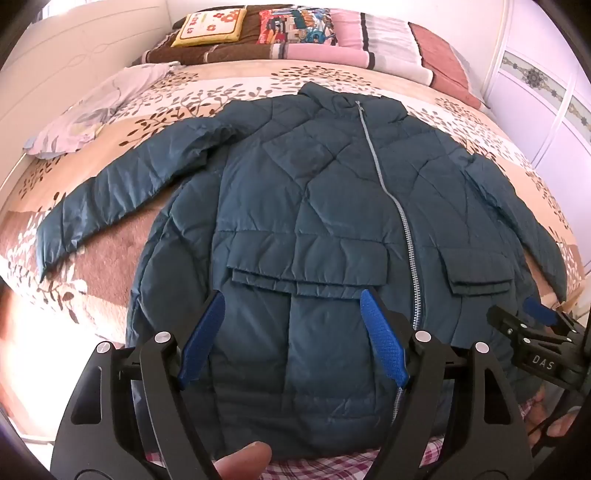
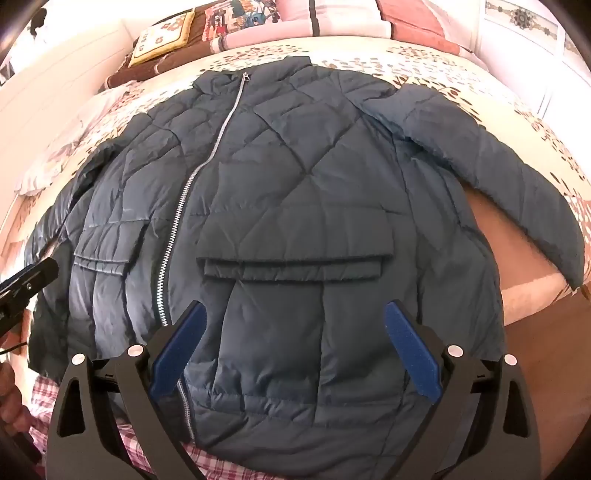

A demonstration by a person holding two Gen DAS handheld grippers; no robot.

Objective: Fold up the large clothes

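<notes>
I hold the left gripper and right gripper tilted steeply downward (jaws spread wide, gripping nothing).

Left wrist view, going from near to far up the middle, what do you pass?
Open left gripper → flapped pocket of the dark teal quilted jacket → jacket collar → leaf-patterned cream bedspread → colourful patchwork cushion.

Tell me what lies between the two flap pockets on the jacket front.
The silver zipper runs between the larger pocket flap and the smaller pocket flap on the teal jacket. Both wrist views show it.
</notes>
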